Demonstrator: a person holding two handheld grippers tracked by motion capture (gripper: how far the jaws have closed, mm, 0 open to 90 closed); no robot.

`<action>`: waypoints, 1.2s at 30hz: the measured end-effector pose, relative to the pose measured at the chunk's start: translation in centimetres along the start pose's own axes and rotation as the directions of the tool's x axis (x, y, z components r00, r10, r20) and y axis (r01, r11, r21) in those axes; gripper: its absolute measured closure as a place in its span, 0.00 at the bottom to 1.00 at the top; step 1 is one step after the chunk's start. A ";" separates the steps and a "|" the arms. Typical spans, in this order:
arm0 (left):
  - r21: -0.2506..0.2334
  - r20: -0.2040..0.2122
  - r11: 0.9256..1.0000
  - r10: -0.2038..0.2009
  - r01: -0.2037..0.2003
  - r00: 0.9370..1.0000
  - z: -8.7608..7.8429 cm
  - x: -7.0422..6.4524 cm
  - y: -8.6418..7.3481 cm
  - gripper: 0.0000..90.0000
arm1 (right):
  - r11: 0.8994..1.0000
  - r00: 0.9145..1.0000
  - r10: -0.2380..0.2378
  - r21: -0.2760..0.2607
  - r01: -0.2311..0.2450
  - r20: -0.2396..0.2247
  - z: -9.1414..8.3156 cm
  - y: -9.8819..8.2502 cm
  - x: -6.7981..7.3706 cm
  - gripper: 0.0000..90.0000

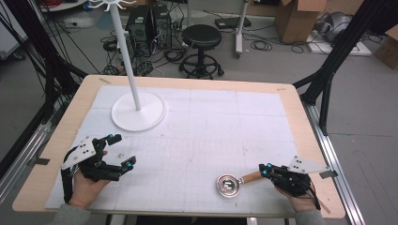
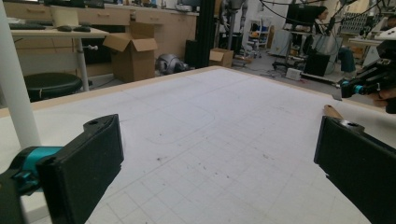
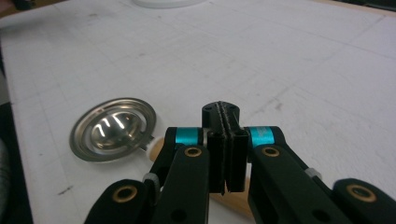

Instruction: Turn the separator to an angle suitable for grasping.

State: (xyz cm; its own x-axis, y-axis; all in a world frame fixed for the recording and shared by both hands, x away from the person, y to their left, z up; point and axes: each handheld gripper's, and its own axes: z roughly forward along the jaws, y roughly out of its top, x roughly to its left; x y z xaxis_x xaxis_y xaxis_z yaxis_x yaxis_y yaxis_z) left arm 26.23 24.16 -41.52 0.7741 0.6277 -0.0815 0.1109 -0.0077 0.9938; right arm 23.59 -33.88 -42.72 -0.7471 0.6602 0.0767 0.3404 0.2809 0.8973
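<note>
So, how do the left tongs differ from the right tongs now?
The left tongs stand wide open with nothing between them; the right tongs are shut. The left tongs hover near the white round-based stand; the right tongs sit over the wooden handle of the shiny metal strainer. Both are black with teal joints.

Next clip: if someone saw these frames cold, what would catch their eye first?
Probably the shiny metal ladle with a wooden handle, lying near the table's front edge right at the right gripper, whose jaws are closed above the handle. Next, the white stand with its tall pole and round base at the far left of the mat, and the left gripper resting wide open at front left.
</note>
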 end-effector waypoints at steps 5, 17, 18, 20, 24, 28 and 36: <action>0.004 -0.002 1.000 -0.001 0.001 1.000 0.0 0.1 0.0 0.02 | 0.998 0.999 0.035 0.049 -0.035 0.013 -0.4 -0.7 -0.4 1.00; 0.014 -0.007 1.000 -0.002 0.002 1.000 0.1 0.1 -0.1 0.02 | 0.988 0.999 0.051 0.147 -0.051 0.004 -0.4 -1.7 -1.1 1.00; 0.014 -0.008 1.000 -0.002 0.002 1.000 0.1 0.1 -0.1 0.02 | 0.987 0.999 0.054 0.149 -0.054 0.005 -0.4 -1.7 -1.2 1.00; 0.019 -0.008 1.000 0.000 0.000 1.000 0.1 0.2 -0.1 0.02 | 0.987 0.998 0.054 0.153 -0.055 0.007 -0.4 -1.8 -1.2 1.00; 0.023 -0.009 1.000 0.002 -0.002 1.000 0.1 0.2 -0.1 0.02 | 0.982 0.999 0.050 0.184 -0.050 0.004 -0.1 -1.8 -1.2 1.00; 0.026 -0.010 1.000 0.003 -0.003 1.000 0.1 0.2 -0.1 0.02 | 0.979 0.999 0.050 0.197 -0.049 0.004 0.2 -1.8 -1.2 1.00; 0.035 -0.009 0.999 0.004 -0.004 1.000 0.0 0.0 -0.1 0.02 | 0.976 0.999 0.044 0.212 -0.044 0.004 1.0 -1.7 -1.4 1.00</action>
State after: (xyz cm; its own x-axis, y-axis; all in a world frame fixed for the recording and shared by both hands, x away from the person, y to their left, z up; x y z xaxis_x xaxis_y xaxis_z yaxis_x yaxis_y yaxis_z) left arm 26.22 24.16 -41.66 0.7689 0.6348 -0.0764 0.1296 -0.0378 0.9908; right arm 24.60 -34.60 -44.73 -0.7290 0.6750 0.1139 0.4859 0.3931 0.7806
